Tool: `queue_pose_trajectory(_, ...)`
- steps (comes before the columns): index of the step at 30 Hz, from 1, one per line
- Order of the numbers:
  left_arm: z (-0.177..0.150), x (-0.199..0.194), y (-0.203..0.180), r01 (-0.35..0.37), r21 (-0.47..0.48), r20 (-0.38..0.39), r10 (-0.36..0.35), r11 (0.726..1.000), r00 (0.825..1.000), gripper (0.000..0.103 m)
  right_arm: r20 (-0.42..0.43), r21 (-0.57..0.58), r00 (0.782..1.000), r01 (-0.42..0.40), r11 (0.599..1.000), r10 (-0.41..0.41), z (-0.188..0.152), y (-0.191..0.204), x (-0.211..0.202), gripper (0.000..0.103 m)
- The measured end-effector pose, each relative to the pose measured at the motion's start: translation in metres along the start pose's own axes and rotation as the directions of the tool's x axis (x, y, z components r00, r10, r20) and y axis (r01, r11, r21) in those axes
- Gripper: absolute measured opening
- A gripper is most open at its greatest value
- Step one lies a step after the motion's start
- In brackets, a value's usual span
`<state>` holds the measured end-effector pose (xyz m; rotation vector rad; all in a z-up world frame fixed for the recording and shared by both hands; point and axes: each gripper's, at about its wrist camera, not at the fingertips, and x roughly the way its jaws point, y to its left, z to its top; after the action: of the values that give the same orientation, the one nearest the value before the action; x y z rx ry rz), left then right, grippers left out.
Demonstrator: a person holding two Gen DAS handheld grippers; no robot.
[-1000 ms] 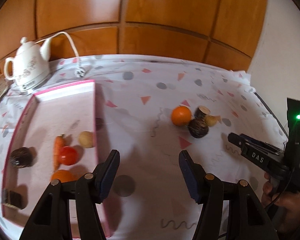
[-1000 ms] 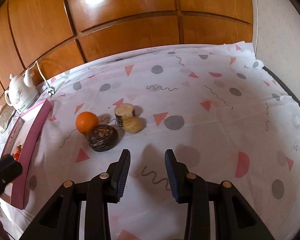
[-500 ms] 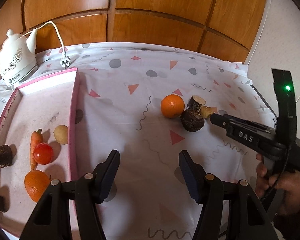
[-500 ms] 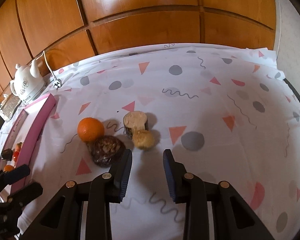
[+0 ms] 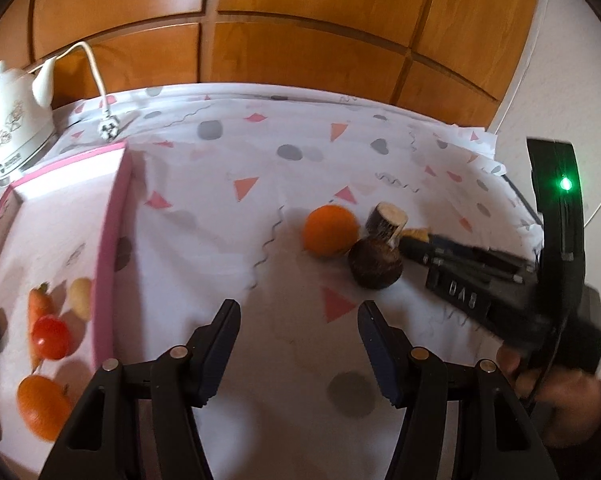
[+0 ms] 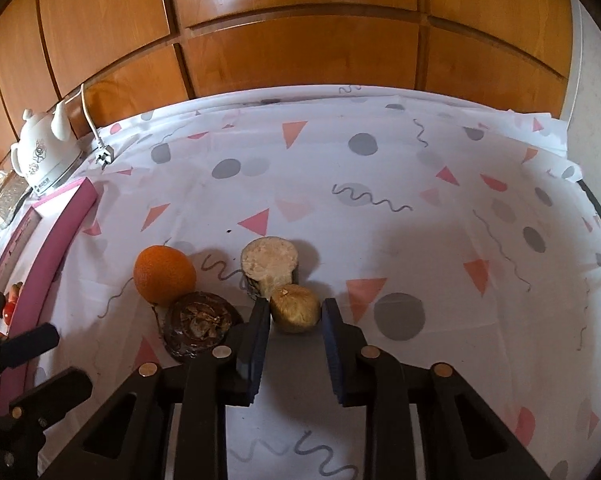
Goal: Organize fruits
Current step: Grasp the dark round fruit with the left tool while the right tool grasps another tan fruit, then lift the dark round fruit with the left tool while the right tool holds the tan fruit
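Right claw (image 6: 295,305) just closed, clamped on small golden-brown fruit (image 6: 296,312) resting on surface (image 6: 420,200), right of orange (image 6: 164,274). Left claw (image 5: 296,312) apart, empty, hovering nearer than orange. Pink tray (image 5: 112,240) well left of orange.

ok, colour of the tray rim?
Pink. The tray rim shows best in the left wrist view, with a pale inside.

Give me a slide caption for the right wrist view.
Right gripper, jaws just closed, clamps small golden-brown fruit near an orange on the tablecloth.
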<state>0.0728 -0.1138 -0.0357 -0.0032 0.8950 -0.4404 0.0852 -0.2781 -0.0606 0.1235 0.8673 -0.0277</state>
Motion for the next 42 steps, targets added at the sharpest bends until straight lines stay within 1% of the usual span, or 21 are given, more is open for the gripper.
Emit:
queue_pose_trajectory(1, 0.003, 0.003, -0.004, 0.012, 0.003, 0.000, -0.012, 1.000, 1.000, 0.056, 0.000, 0.007, 1.000, 0.006, 1.000, -0.006, -0.001, -0.002, -0.001, 0.026)
queue_pose_trajectory(2, 0.004, 0.006, -0.007, 0.021, 0.004, -0.002, -0.021, 1.000, 1.000, 0.055, 0.001, 0.013, 1.000, 0.016, 1.000, -0.016, -0.002, -0.003, -0.002, 0.026)
queue_pose_trajectory(10, 0.016, 0.032, -0.031, 0.078, 0.002, -0.026, -0.078, 0.997, 0.997, 0.055, 0.016, 0.049, 0.997, 0.078, 0.996, -0.079, -0.013, -0.016, -0.011, 0.026)
queue_pose_trajectory(14, 0.020, 0.049, -0.034, 0.069, -0.022, -0.052, -0.070, 0.997, 0.996, 0.053, 0.026, 0.053, 0.997, 0.077, 0.996, -0.078, -0.017, -0.019, -0.013, 0.026)
queue_pose_trajectory(18, 0.023, 0.055, -0.035, 0.072, -0.033, -0.041, -0.073, 0.997, 0.996, 0.053, 0.031, 0.081, 0.998, 0.054, 0.995, -0.056, -0.018, -0.025, -0.013, 0.025)
queue_pose_trajectory(20, 0.025, 0.057, -0.037, 0.072, -0.033, -0.039, -0.074, 0.997, 0.996, 0.054, 0.033, 0.083, 0.998, 0.058, 0.995, -0.061, -0.018, -0.025, -0.015, 0.025)
queue_pose_trajectory(24, 0.025, 0.059, -0.039, 0.077, -0.041, -0.038, -0.079, 0.996, 0.996, 0.057, 0.035, 0.077, 0.997, 0.068, 0.995, -0.071, -0.022, -0.028, -0.019, 0.025)
queue_pose_trajectory(26, 0.025, 0.061, -0.040, 0.076, -0.045, -0.039, -0.078, 0.996, 0.996, 0.060, 0.037, 0.082, 0.996, 0.073, 0.994, -0.077, -0.024, -0.030, -0.020, 0.025)
queue_pose_trajectory(30, 0.029, 0.066, -0.046, 0.052, -0.022, -0.041, -0.053, 0.998, 0.998, 0.061, 0.041, 0.111, 0.996, 0.074, 0.991, -0.079, -0.025, -0.037, -0.022, 0.025)
queue_pose_trajectory(33, 0.030, 0.070, -0.051, 0.017, 0.014, -0.037, -0.016, 1.000, 0.999, 0.054, 0.042, 0.114, 0.996, 0.070, 0.991, -0.075, -0.026, -0.037, -0.022, 0.026)
queue_pose_trajectory(34, 0.030, 0.070, -0.052, 0.021, 0.025, -0.036, -0.020, 0.999, 0.999, 0.044, 0.043, 0.115, 0.996, 0.070, 0.991, -0.076, -0.026, -0.036, -0.022, 0.026)
queue_pose_trajectory(37, 0.029, 0.069, -0.052, 0.015, 0.035, -0.029, -0.014, 0.999, 0.999, 0.043, 0.047, 0.115, 0.996, 0.067, 0.991, -0.073, -0.028, -0.037, -0.021, 0.026)
queue_pose_trajectory(42, 0.022, 0.060, -0.044, -0.001, 0.022, -0.011, 0.002, 1.000, 1.000, 0.043, 0.048, 0.108, 0.996, 0.072, 0.992, -0.077, -0.028, -0.035, -0.020, 0.026)
